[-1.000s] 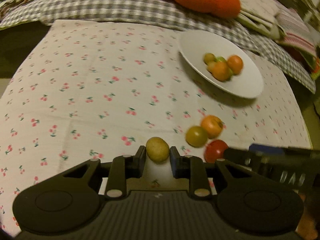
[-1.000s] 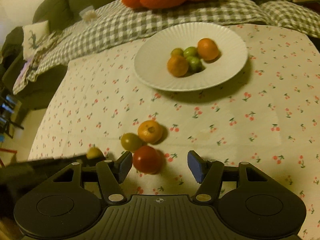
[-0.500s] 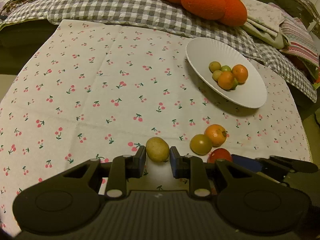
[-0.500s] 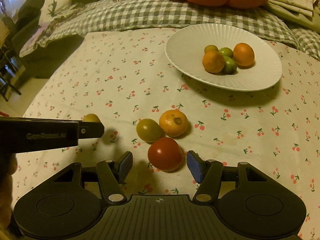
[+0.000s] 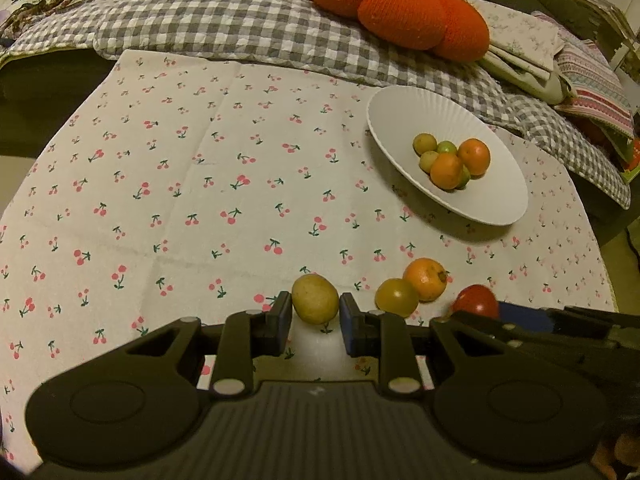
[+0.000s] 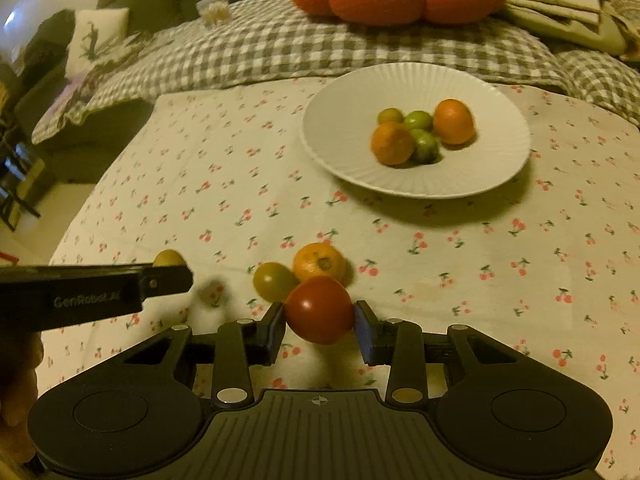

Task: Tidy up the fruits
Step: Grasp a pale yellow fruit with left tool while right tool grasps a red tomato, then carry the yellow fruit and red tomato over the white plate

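Observation:
My left gripper [image 5: 315,310] is shut on a small yellow fruit [image 5: 315,299], just above the cherry-print tablecloth [image 5: 200,200]. My right gripper [image 6: 319,320] has its jaws closing on a red tomato [image 6: 319,309], and both pads touch its sides. Beside it on the cloth lie an orange fruit [image 6: 319,262] and a yellow-green tomato [image 6: 274,280]. A white ribbed plate [image 6: 340,92] farther back holds two orange and several green fruits. The left view shows the same plate [image 5: 400,120] at the right, with the red tomato [image 5: 476,301] at the right gripper's tip.
An orange pumpkin-shaped cushion [image 5: 400,12] lies on a grey checked blanket [image 5: 240,20] behind the table. Folded cloths [image 5: 520,52] are stacked at the back right. The table's edge curves round on the right. A hand [image 6: 16,380] holds the left gripper.
The right jaws have narrowed from wide apart to touching the red tomato, which now sits centred between them. The left gripper has kept still with the yellow fruit.

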